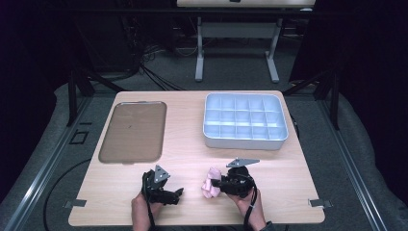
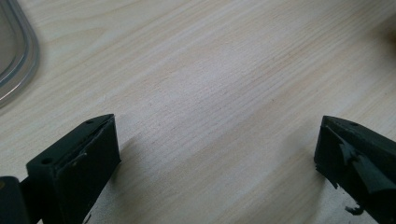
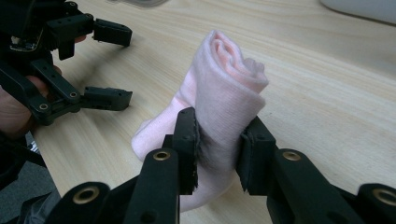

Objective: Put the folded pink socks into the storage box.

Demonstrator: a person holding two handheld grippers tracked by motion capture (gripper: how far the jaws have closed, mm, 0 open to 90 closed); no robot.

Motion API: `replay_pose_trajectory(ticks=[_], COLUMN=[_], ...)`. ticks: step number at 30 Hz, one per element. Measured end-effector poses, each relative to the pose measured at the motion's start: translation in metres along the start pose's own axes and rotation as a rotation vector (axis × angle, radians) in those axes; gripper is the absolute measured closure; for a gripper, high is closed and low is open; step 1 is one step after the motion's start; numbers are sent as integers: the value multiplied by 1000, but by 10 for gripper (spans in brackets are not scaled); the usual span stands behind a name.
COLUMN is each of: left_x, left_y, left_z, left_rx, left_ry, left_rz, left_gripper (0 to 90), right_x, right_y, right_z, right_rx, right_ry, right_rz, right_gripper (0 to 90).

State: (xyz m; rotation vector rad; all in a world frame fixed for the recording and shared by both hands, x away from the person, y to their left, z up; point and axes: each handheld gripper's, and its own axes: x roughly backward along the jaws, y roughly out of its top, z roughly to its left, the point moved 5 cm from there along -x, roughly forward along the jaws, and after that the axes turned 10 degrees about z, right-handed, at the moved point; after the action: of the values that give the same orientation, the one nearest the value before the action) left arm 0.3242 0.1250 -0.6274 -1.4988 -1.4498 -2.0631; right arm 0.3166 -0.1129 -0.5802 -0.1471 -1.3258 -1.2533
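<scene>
A pink rolled sock [image 3: 231, 88] stands on end on the wooden table [image 3: 327, 102], one loose end trailing on the wood. My right gripper [image 3: 219, 135] is shut on the roll's lower part, one pad against each side. From above, the sock [image 1: 210, 190] sits at the table's near middle, with the right gripper [image 1: 215, 183] coming at it from the right. My left gripper [image 1: 179, 193] rests on the table a short way to the sock's left, jaws wide apart. Its own view has bare wood between the left gripper [image 2: 217, 140] jaws. It also appears as the left gripper [image 3: 116, 65] beside the sock.
A flat metal tray [image 1: 133, 131] lies at the far left of the table, its corner [image 2: 18, 51] near my left gripper. A pale blue bin [image 1: 245, 143] divided into several compartments stands at the far right. A person's hands hold both grippers at the near edge.
</scene>
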Motion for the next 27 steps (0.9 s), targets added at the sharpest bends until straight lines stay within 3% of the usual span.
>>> replay_pose_trajectory(ticks=[3, 12, 27], left_x=[0, -1, -1], left_y=[0, 1, 1], left_z=[0, 0, 1], left_rx=[2, 7, 9], left_ry=[1, 6, 8], left_rz=[0, 0, 2], left_gripper=[0, 0, 0], right_x=[4, 23, 57], right_y=[1, 0, -8], right_z=[-2, -14, -40], right_rx=[-10, -29, -58], right_ry=[-38, -71, -160], right_rz=[-32, -68, -97], right_gripper=[716, 715, 715])
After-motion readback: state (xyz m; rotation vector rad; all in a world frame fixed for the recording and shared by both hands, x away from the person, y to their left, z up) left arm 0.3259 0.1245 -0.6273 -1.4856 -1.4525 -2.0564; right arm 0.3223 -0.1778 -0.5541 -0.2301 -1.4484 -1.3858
